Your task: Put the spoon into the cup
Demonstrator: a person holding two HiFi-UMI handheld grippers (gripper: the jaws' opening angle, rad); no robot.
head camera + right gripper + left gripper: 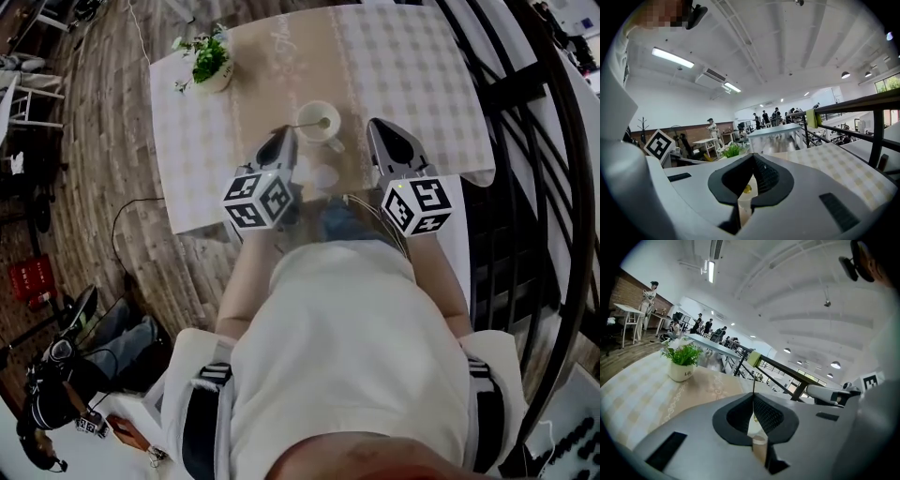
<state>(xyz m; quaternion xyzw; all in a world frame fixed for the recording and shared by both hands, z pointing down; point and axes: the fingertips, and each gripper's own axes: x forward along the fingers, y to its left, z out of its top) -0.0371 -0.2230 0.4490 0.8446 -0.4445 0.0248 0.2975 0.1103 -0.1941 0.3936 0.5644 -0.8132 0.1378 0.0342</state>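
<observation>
Checked cloth with a beige runner (272, 66) covered the table (422, 84), pictured from the head view. The left gripper (286, 134), its jaws pressed together with nothing between them, sat at 8 o'clock of the cup (319, 122), near its rim. The right gripper (374, 123), jaws likewise together and empty, lay at 4 o'clock, slightly farther off. A potted plant (211, 64) stood at 10 o'clock, well apart, near the table's far-left corner. The white cup stood upright at mid-table. The spoon (307, 126) rested inside it, its thin handle leaning over the rim toward 9 o'clock.
</observation>
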